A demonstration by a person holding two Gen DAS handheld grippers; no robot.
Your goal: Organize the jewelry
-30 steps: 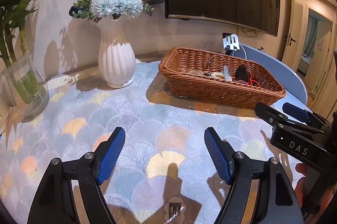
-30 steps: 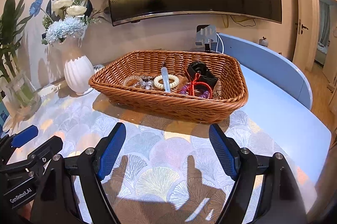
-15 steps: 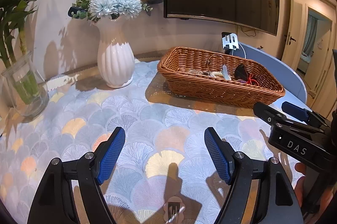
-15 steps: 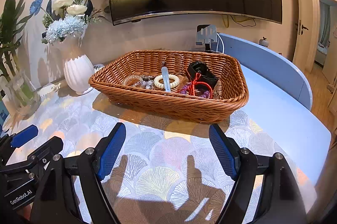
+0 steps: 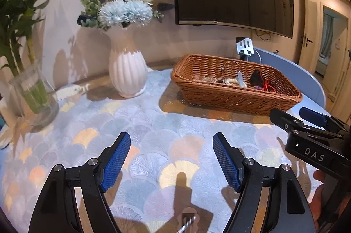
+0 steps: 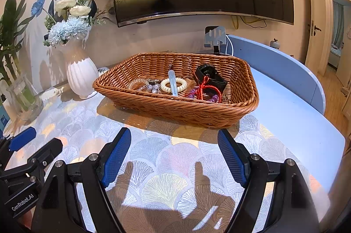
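Observation:
A wicker basket (image 6: pixel 193 111) stands on the table and holds jewelry: a cream bead bracelet (image 6: pixel 173 85), a clear bead bracelet (image 6: pixel 137 82), a red cord with purple beads (image 6: pixel 203 91), a black box (image 6: pixel 210 77) and a thin wire hoop (image 6: pixel 182 59). The basket also shows in the left wrist view (image 5: pixel 237 97). My left gripper (image 5: pixel 171 138) is open and empty over the patterned tablecloth, short of the basket. My right gripper (image 6: pixel 174 135) is open and empty just in front of the basket's near wall.
A white ribbed vase (image 5: pixel 127 70) with blue and white flowers stands left of the basket. A glass vase with green stems (image 5: pixel 33 95) stands at far left. A phone stand (image 6: pixel 215 38) is behind the basket. A TV hangs on the wall. The table edge (image 6: pixel 329 145) runs at right.
Both grippers have held nearly still, with only a slight shift of the views. Both jaws stay open.

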